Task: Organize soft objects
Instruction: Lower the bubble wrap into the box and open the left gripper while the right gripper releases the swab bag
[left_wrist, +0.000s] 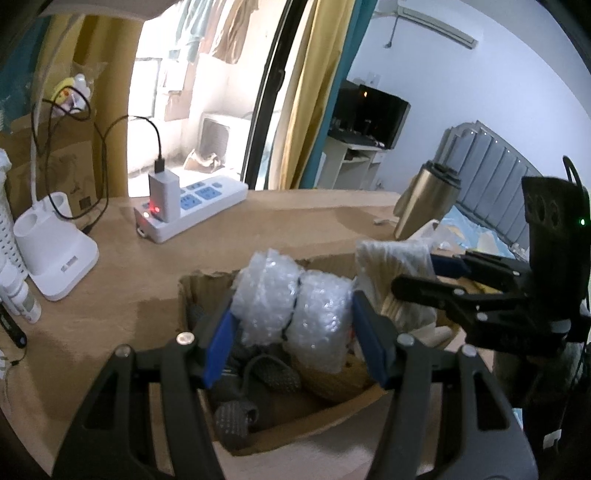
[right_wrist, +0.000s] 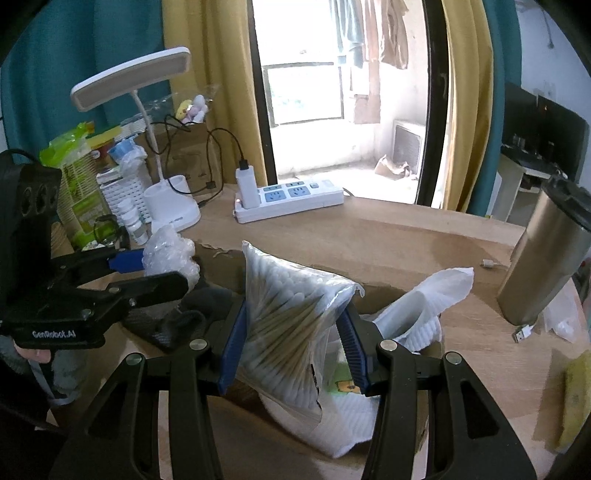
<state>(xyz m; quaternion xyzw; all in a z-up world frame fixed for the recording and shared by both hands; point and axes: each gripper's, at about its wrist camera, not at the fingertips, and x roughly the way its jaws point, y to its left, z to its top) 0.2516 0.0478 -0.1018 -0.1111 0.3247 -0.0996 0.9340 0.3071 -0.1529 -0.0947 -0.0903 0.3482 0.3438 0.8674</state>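
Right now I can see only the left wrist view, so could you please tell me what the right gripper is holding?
Observer: The right gripper is shut on a clear bag of cotton swabs, with wooden sticks and white tips.
Operator: Thank you. What sits below that bag?
Observer: A white ribbed plastic package lies under it, inside the cardboard box.
Operator: Is there anything on the table beyond the steel tumbler?
Observer: Yes, a USB plug lies loose by the steel tumbler, at its base, and a yellow sponge-like block sits nearer the table's right edge.
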